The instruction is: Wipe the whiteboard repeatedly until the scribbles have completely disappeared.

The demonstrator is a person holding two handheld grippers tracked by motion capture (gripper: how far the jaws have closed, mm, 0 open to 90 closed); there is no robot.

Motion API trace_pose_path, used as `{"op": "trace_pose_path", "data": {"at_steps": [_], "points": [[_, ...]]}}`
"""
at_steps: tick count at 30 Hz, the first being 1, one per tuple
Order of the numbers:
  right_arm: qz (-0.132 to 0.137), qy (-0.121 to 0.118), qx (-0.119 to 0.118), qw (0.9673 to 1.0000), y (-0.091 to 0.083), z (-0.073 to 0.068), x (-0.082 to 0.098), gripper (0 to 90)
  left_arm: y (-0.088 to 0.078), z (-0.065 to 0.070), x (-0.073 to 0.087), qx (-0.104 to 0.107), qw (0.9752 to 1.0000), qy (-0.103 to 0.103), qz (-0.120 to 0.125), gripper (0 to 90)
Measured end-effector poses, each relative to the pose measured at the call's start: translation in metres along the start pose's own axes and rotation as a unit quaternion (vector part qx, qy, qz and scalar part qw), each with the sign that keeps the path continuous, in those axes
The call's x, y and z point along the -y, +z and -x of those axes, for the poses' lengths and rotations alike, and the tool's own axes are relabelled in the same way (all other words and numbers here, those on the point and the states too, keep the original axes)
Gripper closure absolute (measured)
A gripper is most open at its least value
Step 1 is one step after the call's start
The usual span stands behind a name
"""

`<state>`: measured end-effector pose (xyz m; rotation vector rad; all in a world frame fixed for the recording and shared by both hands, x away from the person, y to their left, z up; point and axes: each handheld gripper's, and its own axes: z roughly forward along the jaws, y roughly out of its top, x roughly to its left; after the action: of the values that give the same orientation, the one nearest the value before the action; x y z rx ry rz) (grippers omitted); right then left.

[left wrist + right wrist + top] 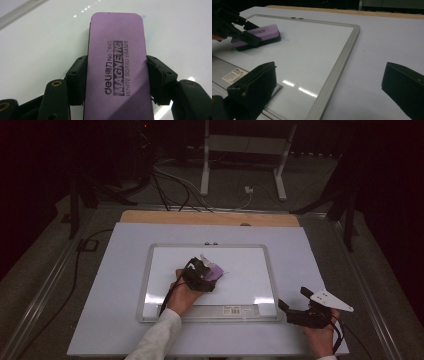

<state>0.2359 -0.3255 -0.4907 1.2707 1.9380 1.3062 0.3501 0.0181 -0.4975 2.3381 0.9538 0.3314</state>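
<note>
The left gripper [212, 271] is over the middle of the whiteboard [250, 265], and its two black jaws are closed on the long sides of a purple eraser [117, 67]. In the left gripper view the pads press the eraser from both sides, about halfway along its length, and the front half of the eraser sticks out beyond them. In the right gripper view the eraser [258, 35] lies flat on the white surface, with its dark underside on the board, and a small faint blue mark [284, 39] is just beside its front end. Around the eraser the board surface is bare on every side; the far edge of the grey frame, with two small clips [211, 243], is well apart from it, and the near edge with the tray strip and its label [233, 310] is also apart. The right gripper [292, 302] rests on the white table sheet [110, 310], just outside the right near corner of the board frame. Its jaws stand wide apart with nothing between them, and in the right gripper view the frame corner runs between them. Behind the sheet a wooden strip [150, 216] of the table shows, and then the dark floor with cables [170, 180] and a white stand [205, 165].
</note>
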Motion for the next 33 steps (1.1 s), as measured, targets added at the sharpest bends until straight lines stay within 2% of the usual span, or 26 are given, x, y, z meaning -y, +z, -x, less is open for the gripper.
{"op": "trace_pose_path", "data": {"at_steps": [1,4,8,13,17,20,22,26,30,33], "points": [[0.0,0.0,0.0,1.0,0.0,0.0,0.0,0.1,0.001,0.004,-0.001,0.005,0.9999,0.009,0.0,41.5],[0.001,0.0,0.0,1.0,0.0,0.0,0.0,0.1,0.003,0.008,-0.004,0.014,0.9998,0.016,-0.002,41.5],[0.002,0.002,0.001,1.0,-0.001,0.001,0.0,0.1,0.005,0.003,-0.005,0.021,0.9998,0.001,0.003,41.5],[0.003,0.002,0.002,1.0,-0.002,0.001,0.0,0.1,0.01,-0.011,-0.009,-0.009,0.9997,-0.021,0.005,41.5],[0.003,0.003,0.002,1.0,-0.002,0.002,0.0,0.1,0.011,-0.025,-0.011,-0.039,0.9987,-0.033,0.003,41.5],[0.003,0.003,0.002,1.0,-0.003,0.002,0.0,0.1,0.013,-0.036,-0.011,-0.047,0.9973,-0.057,0.005,41.4],[0.003,0.002,0.002,1.0,-0.002,0.002,0.0,0.1,0.013,-0.039,-0.011,-0.046,0.9967,-0.066,0.005,41.4],[0.002,0.002,0.002,1.0,-0.002,0.002,0.0,0.1,0.013,-0.037,-0.013,-0.053,0.9966,-0.063,0.001,41.4],[0.0,0.001,0.001,1.0,-0.001,0.001,0.0,0.1,0.014,-0.029,-0.014,-0.038,0.998,-0.051,0.001,41.4],[0.0,0.001,0.001,1.0,0.0,0.001,0.0,0.1,0.015,-0.018,-0.017,-0.023,0.9993,-0.029,-0.001,41.3]]}}
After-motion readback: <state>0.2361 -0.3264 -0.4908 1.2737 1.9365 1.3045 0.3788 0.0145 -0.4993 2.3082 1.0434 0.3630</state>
